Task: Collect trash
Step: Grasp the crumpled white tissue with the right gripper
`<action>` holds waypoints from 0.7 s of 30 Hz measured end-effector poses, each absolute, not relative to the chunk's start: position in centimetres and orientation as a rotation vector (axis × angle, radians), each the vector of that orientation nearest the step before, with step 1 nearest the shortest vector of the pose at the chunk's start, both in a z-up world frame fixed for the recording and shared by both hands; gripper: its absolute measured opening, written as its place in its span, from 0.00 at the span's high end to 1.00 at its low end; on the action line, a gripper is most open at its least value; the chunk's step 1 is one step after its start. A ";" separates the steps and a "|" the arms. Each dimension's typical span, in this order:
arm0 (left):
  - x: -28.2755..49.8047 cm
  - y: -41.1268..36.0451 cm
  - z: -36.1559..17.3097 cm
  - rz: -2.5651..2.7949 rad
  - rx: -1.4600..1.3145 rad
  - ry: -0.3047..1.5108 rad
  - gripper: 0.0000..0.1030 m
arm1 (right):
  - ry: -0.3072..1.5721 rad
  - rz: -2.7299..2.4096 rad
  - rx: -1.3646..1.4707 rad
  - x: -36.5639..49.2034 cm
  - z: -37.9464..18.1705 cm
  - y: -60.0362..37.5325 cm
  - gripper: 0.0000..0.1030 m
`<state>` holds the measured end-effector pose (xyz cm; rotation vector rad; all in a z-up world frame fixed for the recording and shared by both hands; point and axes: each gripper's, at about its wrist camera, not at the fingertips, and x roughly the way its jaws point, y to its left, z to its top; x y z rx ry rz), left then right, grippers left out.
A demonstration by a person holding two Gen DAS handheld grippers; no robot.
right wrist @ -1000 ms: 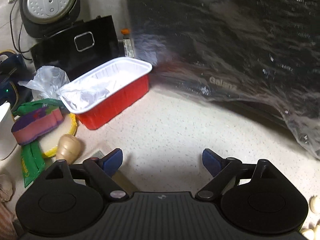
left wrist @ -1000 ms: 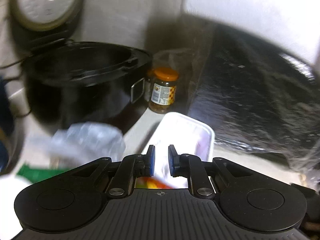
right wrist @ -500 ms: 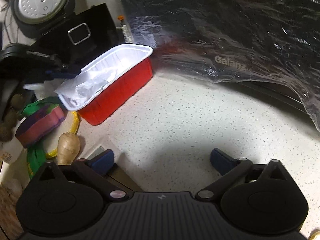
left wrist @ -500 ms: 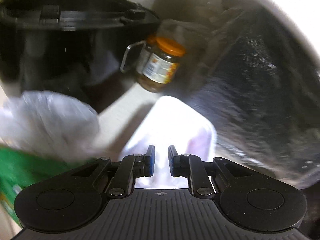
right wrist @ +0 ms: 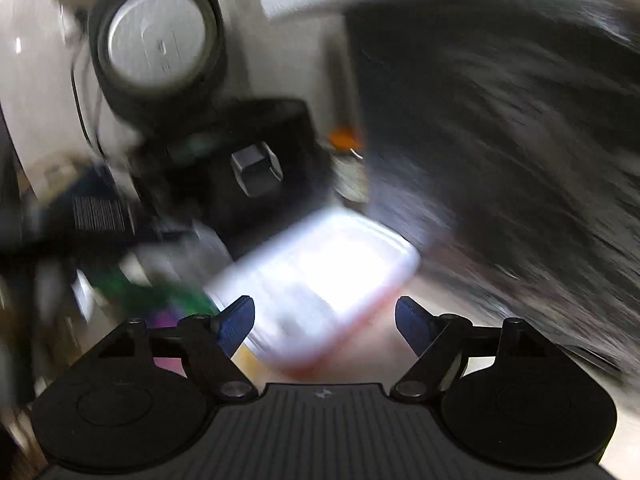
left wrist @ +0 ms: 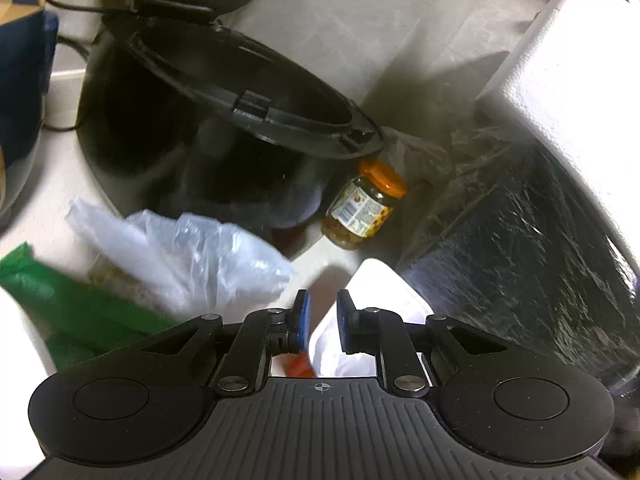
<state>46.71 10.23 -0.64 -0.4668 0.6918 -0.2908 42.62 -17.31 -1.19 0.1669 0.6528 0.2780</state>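
I see the red foil tray (right wrist: 320,280) on the pale counter (right wrist: 432,304) just beside the black plastic-wrapped appliance (left wrist: 532,264), its long axis running from near left to far right in my right view, badly blurred. My right gripper (right wrist: 324,316) hangs above it, jaws wide and just been closing, nothing between them. My left gripper (left wrist: 322,312) stands nearly closed over the tray's white corner (left wrist: 384,288), gripping nothing I can see. The orange-lidded jar (left wrist: 360,212) bears a label I cannot read.
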 end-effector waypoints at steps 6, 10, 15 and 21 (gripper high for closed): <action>45.6 11.1 -1.0 -0.322 -0.455 0.675 0.84 | 0.912 0.316 0.289 51.6 -4.1 -14.0 0.43; 45.8 11.3 -1.3 -0.323 -0.453 0.672 0.84 | 0.997 0.302 0.191 53.2 -6.6 -12.6 0.70; 46.8 9.3 -1.2 -0.360 -0.382 0.648 0.84 | 0.906 0.366 0.106 50.4 -4.3 -13.1 0.98; 49.0 3.4 -1.9 -0.387 -0.123 0.639 0.83 | 0.745 0.335 0.180 43.8 0.3 -18.1 0.98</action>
